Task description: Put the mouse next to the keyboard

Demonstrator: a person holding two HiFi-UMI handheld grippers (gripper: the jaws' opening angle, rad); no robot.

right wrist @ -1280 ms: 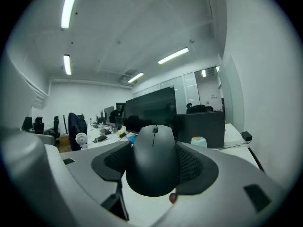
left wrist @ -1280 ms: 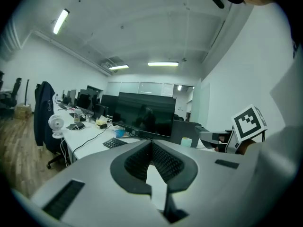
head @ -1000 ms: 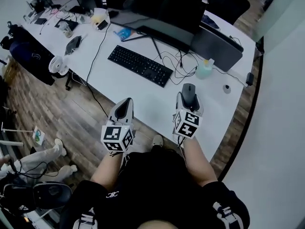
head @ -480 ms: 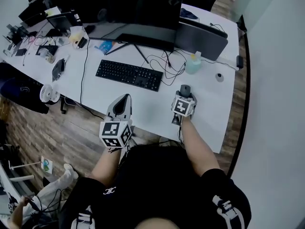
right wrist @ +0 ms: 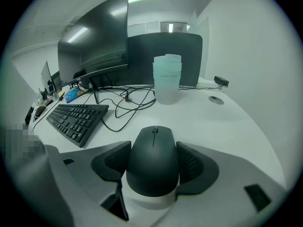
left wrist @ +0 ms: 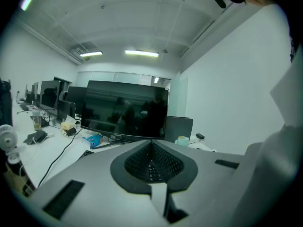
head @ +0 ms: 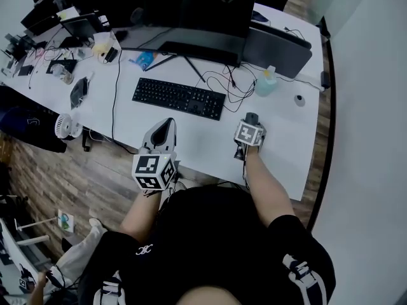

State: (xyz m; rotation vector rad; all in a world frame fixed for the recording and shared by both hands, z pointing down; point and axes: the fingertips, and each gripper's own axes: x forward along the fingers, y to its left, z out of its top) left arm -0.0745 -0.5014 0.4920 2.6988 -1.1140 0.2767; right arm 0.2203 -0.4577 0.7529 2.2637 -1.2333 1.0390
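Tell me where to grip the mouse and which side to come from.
Take the mouse by its two long flanks, mid-body, coming from its rear with the scroll wheel pointing away. Its top is a smooth dome with no hold; the flanks are roughly parallel. The right gripper grips it so, one jaw on each flank.

Right gripper (head: 252,122) carried mouse (right wrist: 153,157) forward over desk (head: 210,138).

Black mouse (right wrist: 154,160) (black keyboard (head: 179,98), white desk (head: 205,134))
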